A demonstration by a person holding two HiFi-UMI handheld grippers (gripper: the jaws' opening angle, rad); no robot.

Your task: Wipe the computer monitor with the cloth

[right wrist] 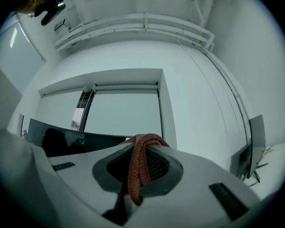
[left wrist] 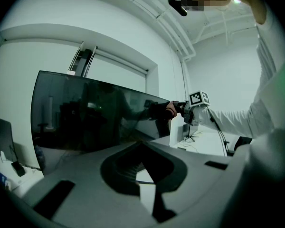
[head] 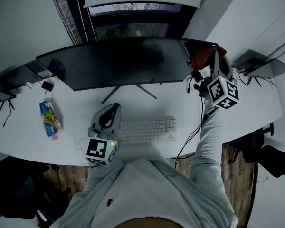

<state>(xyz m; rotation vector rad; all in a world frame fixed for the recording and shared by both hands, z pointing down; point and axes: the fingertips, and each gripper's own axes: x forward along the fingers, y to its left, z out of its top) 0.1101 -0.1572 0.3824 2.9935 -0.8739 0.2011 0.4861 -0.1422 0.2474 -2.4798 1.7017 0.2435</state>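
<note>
The wide curved black monitor [head: 118, 63] stands at the back of the white desk [head: 76, 141]. At its right end my right gripper [head: 213, 56] is raised and shut on a red-orange cloth [head: 201, 57], which bunches against the screen's right edge. In the right gripper view the cloth [right wrist: 138, 167] hangs down between the jaws, with the monitor's top edge [right wrist: 61, 139] to the left. My left gripper [head: 113, 110] rests low over the desk left of the keyboard, shut and holding nothing. The left gripper view takes in the dark screen [left wrist: 95, 118] and the far cloth [left wrist: 171, 109].
A white keyboard [head: 147, 129] lies in front of the monitor stand [head: 128, 90]. A colourful packet [head: 50, 118] lies at the desk's left, near a small black adapter [head: 47, 85]. Cables [head: 194, 132] run off the front right edge. Other screens stand at both ends.
</note>
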